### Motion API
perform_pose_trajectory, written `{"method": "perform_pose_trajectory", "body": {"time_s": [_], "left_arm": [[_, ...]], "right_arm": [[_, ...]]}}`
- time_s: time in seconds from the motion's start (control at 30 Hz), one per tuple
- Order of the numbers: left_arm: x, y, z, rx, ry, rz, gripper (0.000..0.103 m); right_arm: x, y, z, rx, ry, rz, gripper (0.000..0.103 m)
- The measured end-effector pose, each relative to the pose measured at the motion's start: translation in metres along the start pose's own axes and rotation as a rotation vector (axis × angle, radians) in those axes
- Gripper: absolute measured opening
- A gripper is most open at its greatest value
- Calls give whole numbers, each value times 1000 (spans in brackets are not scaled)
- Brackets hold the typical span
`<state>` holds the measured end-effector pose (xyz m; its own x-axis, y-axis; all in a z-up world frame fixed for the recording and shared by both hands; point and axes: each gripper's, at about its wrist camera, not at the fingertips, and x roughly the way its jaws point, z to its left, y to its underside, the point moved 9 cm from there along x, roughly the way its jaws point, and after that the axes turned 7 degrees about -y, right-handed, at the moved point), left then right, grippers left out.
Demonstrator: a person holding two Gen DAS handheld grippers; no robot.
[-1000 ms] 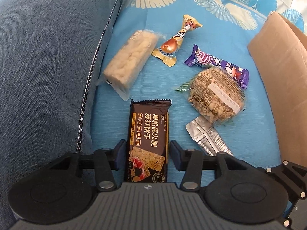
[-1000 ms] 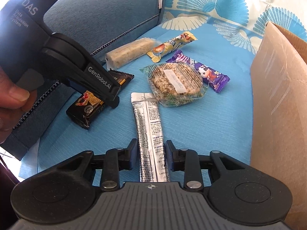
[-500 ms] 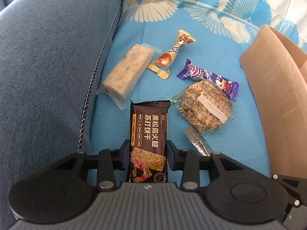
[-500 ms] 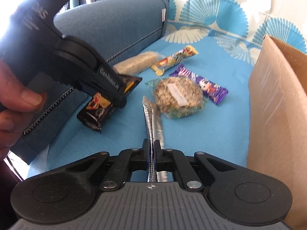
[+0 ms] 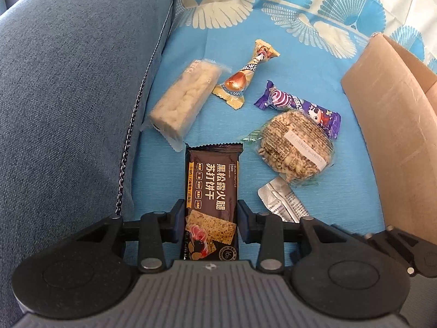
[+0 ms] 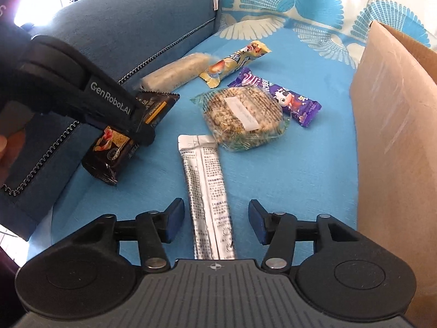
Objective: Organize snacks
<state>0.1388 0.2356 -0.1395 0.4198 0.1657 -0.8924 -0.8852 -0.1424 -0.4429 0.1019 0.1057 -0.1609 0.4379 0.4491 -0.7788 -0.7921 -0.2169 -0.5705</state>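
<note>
Two wrapped snacks sit between jaws: a dark brown cracker packet [image 5: 211, 199], clamped on both sides by the left gripper [image 5: 210, 220], and a long silver foil sachet [image 6: 207, 191] lying on the blue patterned cloth [image 6: 300, 177], untouched between the opening jaws of the right gripper [image 6: 215, 221]. Near them lie a round puffed-grain cake [image 6: 243, 114] and a purple candy wrapper [image 6: 281, 97]; a brown cardboard box [image 6: 396, 136] stands to the right.

Your silver sachet [image 6: 209, 196] is motion-blurred in the right wrist view, its near end hidden under the camera housing. The cardboard box [image 6: 396, 142] is cropped at frame right. The dark cracker pack [image 5: 211, 199] has its lower end hidden likewise.
</note>
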Motion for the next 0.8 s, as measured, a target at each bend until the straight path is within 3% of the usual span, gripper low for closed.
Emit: {"method": "perform_pose_trajectory", "body": {"time_s": [0.03, 0.17, 0.47, 0.8], "left_arm": [[0, -1, 0, -1, 0, 0, 43], [-2, -2, 0, -9, 4, -11, 43], [-27, -10, 7, -59, -3, -87, 43], [-68, -25, 2, -86, 4, -213, 43]], "right_arm": [[0, -1, 3, -10, -13, -3, 28], [-4, -3, 14, -42, -55, -16, 16], [-47, -30, 21, -79, -41, -171, 15], [-110, -58, 2, -63, -24, -335, 15]]}}
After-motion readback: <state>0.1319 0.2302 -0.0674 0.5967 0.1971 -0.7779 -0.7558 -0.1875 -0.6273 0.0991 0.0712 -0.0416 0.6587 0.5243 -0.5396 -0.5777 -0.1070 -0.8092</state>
